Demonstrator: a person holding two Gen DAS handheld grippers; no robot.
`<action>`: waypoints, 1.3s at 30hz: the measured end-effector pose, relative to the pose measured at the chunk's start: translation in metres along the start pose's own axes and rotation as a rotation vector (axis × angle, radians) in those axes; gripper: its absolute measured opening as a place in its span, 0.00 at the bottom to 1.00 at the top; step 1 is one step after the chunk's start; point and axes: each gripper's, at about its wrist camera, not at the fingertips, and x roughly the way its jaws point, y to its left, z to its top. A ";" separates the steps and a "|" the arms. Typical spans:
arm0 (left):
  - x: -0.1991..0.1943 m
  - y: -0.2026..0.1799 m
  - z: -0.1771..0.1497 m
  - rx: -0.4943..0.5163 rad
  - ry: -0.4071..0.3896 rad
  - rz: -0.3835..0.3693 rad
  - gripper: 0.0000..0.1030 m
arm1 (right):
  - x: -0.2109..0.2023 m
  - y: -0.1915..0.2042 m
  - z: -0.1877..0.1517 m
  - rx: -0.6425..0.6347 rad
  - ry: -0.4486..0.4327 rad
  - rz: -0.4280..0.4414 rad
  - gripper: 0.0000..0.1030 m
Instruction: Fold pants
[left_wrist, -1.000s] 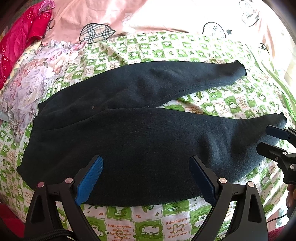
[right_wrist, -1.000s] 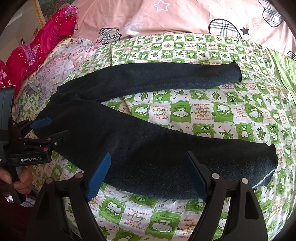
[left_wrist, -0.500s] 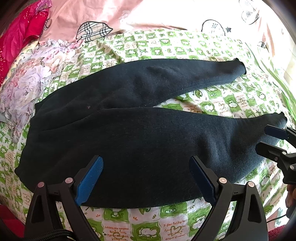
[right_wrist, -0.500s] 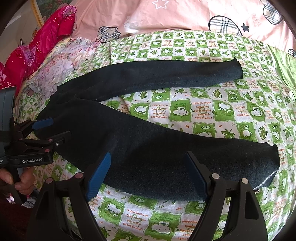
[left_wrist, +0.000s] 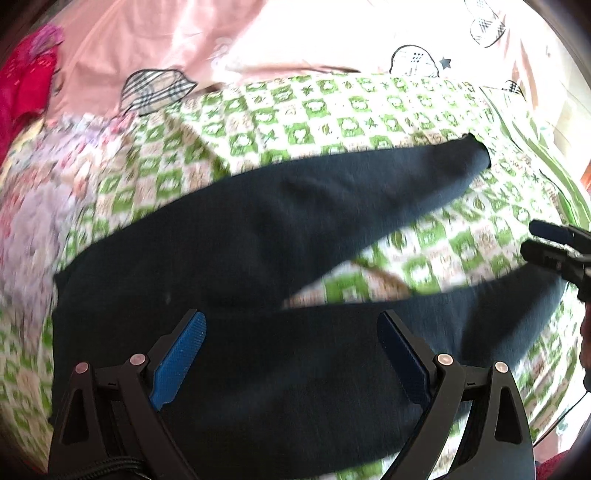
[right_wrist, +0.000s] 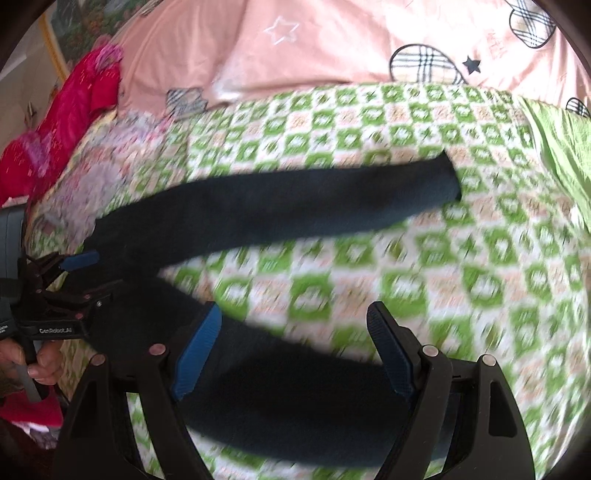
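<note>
Left wrist view: blurred. Pants (left_wrist: 258, 288) dark, spread flat on green-checked sheet (left_wrist: 332, 118), filling centre to 6 o'clock. Waist toward 9 o'clock, legs splayed toward 3 o'clock, far leg cuff at 2 o'clock, sheet showing in the wedge between legs. Left gripper (left_wrist: 291, 354) at 6 o'clock, jaws spread wide, nothing between blue pads, hovering over near leg near waist; contact with cloth cannot be told. Right gripper (left_wrist: 543, 242) at 3 o'clock, seen edge-on, above near leg's cuff end; opening not readable here. Pink pillows (left_wrist: 258, 40) at 12 o'clock, red cloth (left_wrist: 26, 85) at 10 o'clock, floral cloth (left_wrist: 40, 192) at 9 o'clock. No containers.

Right wrist view: blurred too. Pants (right_wrist: 295, 206) from 9 o'clock across to 1 o'clock, near leg running under right gripper (right_wrist: 295, 350) at 6 o'clock. Jaws wide apart, holding nothing, over near leg. Shown only here: left gripper (right_wrist: 81, 273) from the side at 9 o'clock, by the waist, fingers apart; hand (right_wrist: 33, 362) on its handle at 8 o'clock. Near cuff hidden here, visible in left view.
</note>
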 end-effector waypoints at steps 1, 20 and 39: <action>0.003 0.002 0.008 0.002 0.002 -0.007 0.92 | 0.001 -0.006 0.008 0.004 -0.005 -0.010 0.79; 0.093 -0.003 0.126 0.132 0.083 -0.110 0.92 | 0.066 -0.114 0.109 0.150 0.135 -0.049 0.80; 0.176 -0.018 0.168 0.282 0.304 -0.282 0.39 | 0.125 -0.148 0.139 0.126 0.270 0.036 0.13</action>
